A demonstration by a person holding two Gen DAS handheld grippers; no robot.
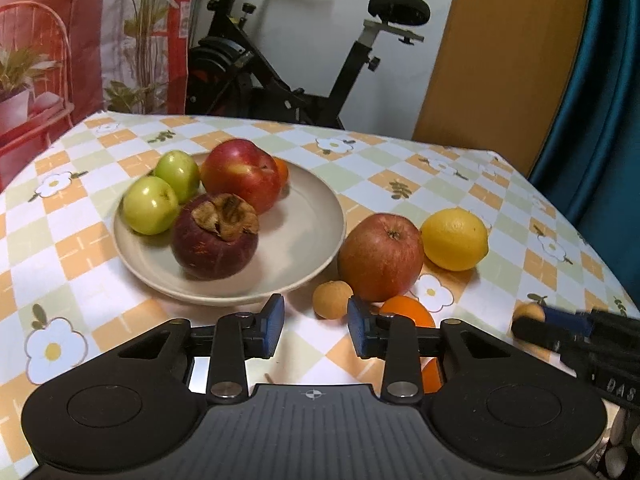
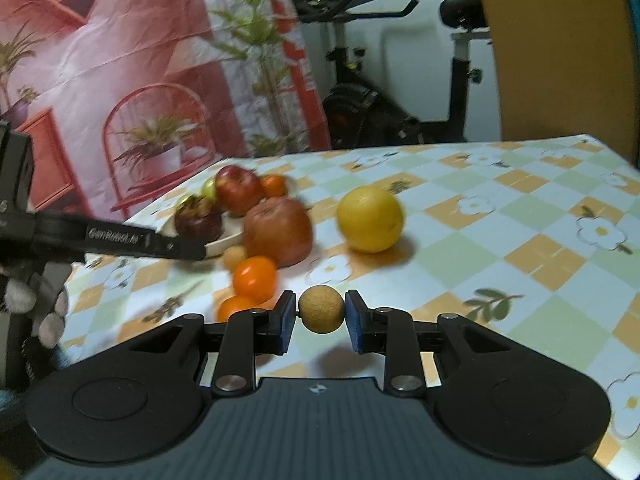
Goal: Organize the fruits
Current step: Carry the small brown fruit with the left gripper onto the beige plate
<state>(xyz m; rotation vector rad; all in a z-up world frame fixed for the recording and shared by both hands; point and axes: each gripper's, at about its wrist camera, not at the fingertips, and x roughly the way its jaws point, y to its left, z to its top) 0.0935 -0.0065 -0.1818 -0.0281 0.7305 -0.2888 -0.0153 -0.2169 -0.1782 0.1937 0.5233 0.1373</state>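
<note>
The right gripper held a small tan fruit pinched between its blue pads, clear of the checked tablecloth. At its eleven o'clock sat two small oranges, and past them a big russet apple; a lemon lay at one o'clock.

The left gripper stood narrow with nothing between its jaws, only cloth showing in the gap. Just beyond its right pad, at one o'clock, rested another small tan fruit, beside the apple. An orange was half hidden behind that finger.

At eleven o'clock the plate carried two green fruits, a red apple, a dark purple mangosteen and a small orange tucked at the back.
</note>
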